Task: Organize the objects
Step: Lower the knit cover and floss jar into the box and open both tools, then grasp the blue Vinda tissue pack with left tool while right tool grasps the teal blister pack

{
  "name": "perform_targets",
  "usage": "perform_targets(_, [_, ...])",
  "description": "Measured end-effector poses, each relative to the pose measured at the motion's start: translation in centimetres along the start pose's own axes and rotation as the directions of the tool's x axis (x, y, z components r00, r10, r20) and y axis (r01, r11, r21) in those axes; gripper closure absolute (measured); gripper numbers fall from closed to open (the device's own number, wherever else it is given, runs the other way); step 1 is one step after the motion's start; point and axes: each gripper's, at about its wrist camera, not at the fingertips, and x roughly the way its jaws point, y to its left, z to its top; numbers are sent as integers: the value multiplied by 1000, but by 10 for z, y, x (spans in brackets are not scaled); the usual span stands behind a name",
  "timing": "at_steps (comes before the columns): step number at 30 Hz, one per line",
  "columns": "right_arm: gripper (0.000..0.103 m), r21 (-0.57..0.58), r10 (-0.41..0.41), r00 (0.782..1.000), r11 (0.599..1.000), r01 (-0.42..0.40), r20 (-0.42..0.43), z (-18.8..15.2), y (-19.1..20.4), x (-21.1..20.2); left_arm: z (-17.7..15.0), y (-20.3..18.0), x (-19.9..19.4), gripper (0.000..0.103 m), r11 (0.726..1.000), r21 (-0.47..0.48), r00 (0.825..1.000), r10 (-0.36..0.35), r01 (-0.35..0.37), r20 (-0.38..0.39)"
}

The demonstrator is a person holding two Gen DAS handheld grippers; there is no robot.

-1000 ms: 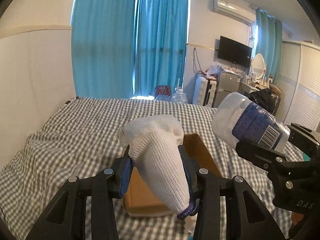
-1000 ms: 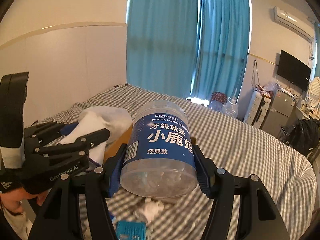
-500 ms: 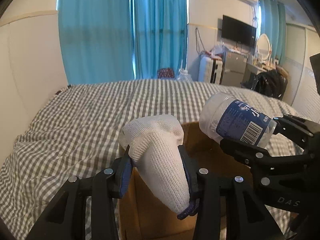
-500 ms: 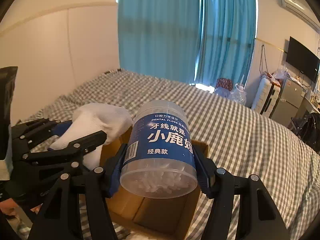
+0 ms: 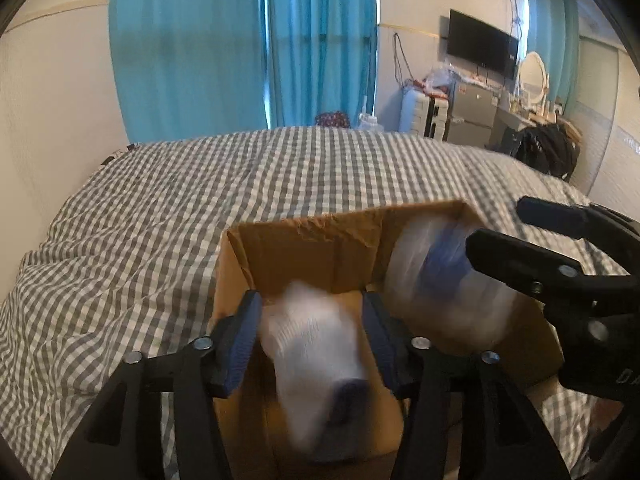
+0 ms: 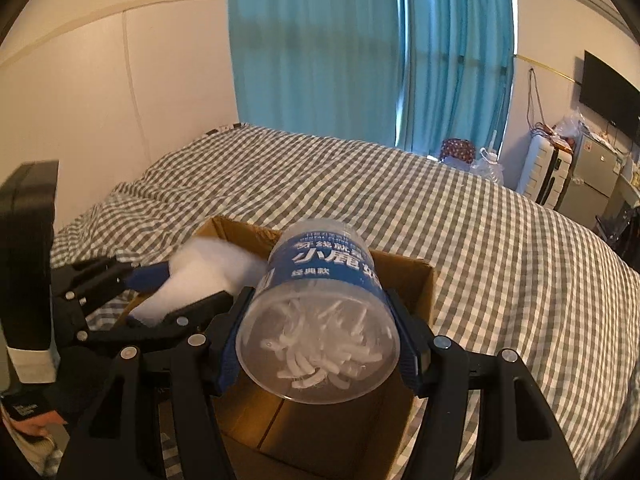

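An open cardboard box (image 5: 312, 240) (image 6: 416, 280) sits on the checked bed. My left gripper (image 5: 312, 320) has its fingers apart; the white knit glove (image 5: 316, 360) is blurred and dropping between them into the box. It also shows in the right wrist view (image 6: 200, 276), beside the left gripper (image 6: 160, 296). The clear dental floss jar (image 6: 320, 320) with a blue label sits tilted over the box between the fingers of my right gripper (image 6: 320, 344), which look slightly parted. In the left wrist view the jar (image 5: 440, 288) is blurred inside the box, next to the right gripper (image 5: 532, 248).
The grey checked bedspread (image 5: 160, 208) surrounds the box. A white wall (image 6: 100, 100) runs along the left. Blue curtains (image 5: 248, 48) hang beyond the bed. A suitcase, small fridge, TV and bags stand at the far right (image 5: 468, 112).
Both grippers came down over the box. The left fingers have opened and the glove is falling into the box. The jar has tipped and lowered toward the box.
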Motion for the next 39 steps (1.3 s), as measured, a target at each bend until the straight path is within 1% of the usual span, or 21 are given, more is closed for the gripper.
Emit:
perform_targets(1, [31,6,-11,1000,1000,11,15,1,0,-6,2,0,-6,30,1000,-2,1000,4,-4,13])
perform_targets(2, [26,11,-25,999,1000,25,26,3,-1,-12,5,0,-15,24,1000,-5,999,19,-19,30])
perform_targets(3, [21,15,-40,998,999,39,42,5,-2,-19,7,1,-23,23,1000,-8,999,30,-30,45])
perform_targets(4, [20,19,-46,997,999,45,55,7,-2,-27,9,1,-31,22,999,-9,998,35,-34,59])
perform_targets(6, [20,29,-49,997,998,47,66,14,-6,-40,13,0,-50,14,999,-10,997,39,-38,73])
perform_targets(7, [18,38,-52,996,998,50,73,16,-6,-51,15,-1,-62,6,999,-13,995,49,-48,87])
perform_targets(8, [17,42,-57,995,998,54,79,19,-6,-60,15,0,-70,3,999,-14,994,53,-52,99])
perform_targets(9, [15,42,-63,995,997,59,83,21,-7,-65,16,0,-79,2,998,-16,992,56,-54,113])
perform_targets(14, [14,21,-121,985,993,119,122,20,4,-125,17,-4,-130,1,999,-18,989,45,-42,142])
perform_targets(16, [10,25,-131,982,991,129,138,18,4,-149,17,-7,-146,0,999,-20,986,47,-45,161])
perform_targets(18, [9,33,-135,979,991,132,150,17,5,-168,15,-11,-167,0,998,-31,982,57,-52,182])
perform_targets(22, [8,14,-152,971,988,152,185,13,13,-210,8,-19,-195,0,997,-32,977,69,-64,202])
perform_targets(25, [7,-8,-165,965,985,170,204,6,21,-234,-1,-23,-208,0,998,-36,978,61,-54,199])
perform_targets(27, [6,-15,-166,964,985,172,207,2,24,-245,-9,-27,-214,0,998,-41,979,60,-53,195])
perform_targets(32, [4,-34,-170,961,983,181,216,-20,36,-271,-29,-33,-224,0,997,-50,979,70,-62,194])
perform_targets(36, [1,-34,-174,962,982,185,212,-39,40,-275,-47,-33,-227,0,996,-69,979,75,-64,188])
perform_targets(39, [1,-21,-156,969,986,162,190,-55,42,-265,-60,-33,-221,0,992,-58,976,119,-111,179])
